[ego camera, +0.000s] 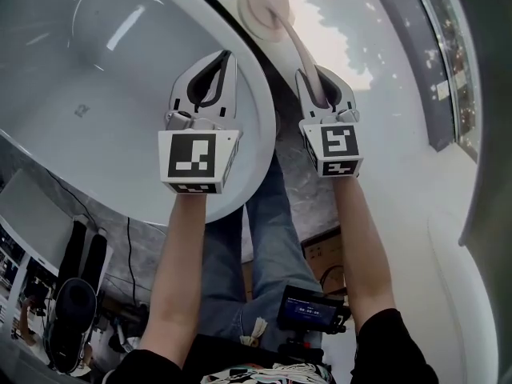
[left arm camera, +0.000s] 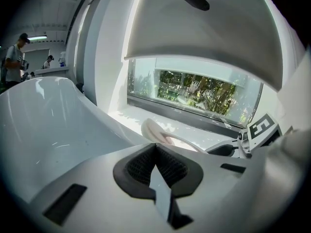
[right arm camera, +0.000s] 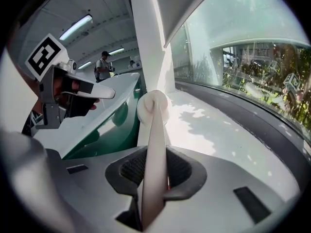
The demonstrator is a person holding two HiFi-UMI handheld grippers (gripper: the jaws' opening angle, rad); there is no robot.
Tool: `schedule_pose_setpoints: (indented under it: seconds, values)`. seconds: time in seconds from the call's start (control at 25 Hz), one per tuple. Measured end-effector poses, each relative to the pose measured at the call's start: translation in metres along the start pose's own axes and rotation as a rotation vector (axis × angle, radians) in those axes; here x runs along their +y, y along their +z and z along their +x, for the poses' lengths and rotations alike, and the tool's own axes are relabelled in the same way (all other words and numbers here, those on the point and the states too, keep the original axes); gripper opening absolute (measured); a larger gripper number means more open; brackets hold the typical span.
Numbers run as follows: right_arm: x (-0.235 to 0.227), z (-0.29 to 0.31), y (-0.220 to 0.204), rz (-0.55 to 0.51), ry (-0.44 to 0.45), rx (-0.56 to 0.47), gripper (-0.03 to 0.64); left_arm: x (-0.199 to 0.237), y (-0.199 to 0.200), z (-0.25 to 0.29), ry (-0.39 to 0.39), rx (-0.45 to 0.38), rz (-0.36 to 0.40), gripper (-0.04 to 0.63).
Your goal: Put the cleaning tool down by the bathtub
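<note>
The cleaning tool is a pale long-handled brush with a round head [ego camera: 264, 6]. Its curved handle [ego camera: 300, 50] runs back into my right gripper [ego camera: 320, 82], which is shut on it. In the right gripper view the handle [right arm camera: 154, 178] stands between the pads, with the round head [right arm camera: 153, 108] ahead over the sunlit white floor beside the bathtub [right arm camera: 97, 115]. My left gripper [ego camera: 227, 57] hovers over the white bathtub's rim [ego camera: 256, 134]; it is shut and holds nothing. From the left gripper [left arm camera: 155, 147] view, the brush head [left arm camera: 155, 130] shows just past the tub edge [left arm camera: 48, 120].
A long low window [ego camera: 448, 46] with a dark sill runs along the right. The white floor strip [ego camera: 384, 54] lies between tub and window. The person's legs [ego camera: 256, 238] stand by the tub. A cardboard box [ego camera: 324, 250] and dark bags [ego camera: 76, 294] sit below. People [left arm camera: 14, 57] stand far off.
</note>
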State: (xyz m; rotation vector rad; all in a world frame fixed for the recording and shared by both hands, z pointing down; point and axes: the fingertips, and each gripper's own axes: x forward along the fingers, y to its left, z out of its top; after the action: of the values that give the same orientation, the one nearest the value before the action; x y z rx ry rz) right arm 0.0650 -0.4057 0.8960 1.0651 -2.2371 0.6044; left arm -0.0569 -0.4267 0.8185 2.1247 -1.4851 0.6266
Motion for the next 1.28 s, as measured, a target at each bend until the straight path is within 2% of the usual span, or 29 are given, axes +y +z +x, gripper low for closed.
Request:
schedule_pose_setpoints:
  seconds: [0.28, 0.56, 0.92, 1.28]
  values:
    - [-0.007, 0.011, -0.01, -0.053, -0.043, 0.018, 0.106, -0.005, -0.013, 0.0, -0.013, 0.016, -0.021, 0.009]
    - [-0.016, 0.018, -0.013, -0.25, -0.122, 0.05, 0.106, -0.013, -0.015, 0.005, -0.032, 0.018, -0.034, 0.009]
    - [-0.022, 0.015, -0.016, -0.272, -0.231, 0.106, 0.118, -0.008, -0.006, 0.002, -0.034, 0.003, -0.027, 0.009]
    - [-0.02, 0.006, -0.023, -0.248, -0.239, 0.132, 0.124, -0.002, -0.006, -0.002, -0.028, -0.008, -0.029, 0.009]
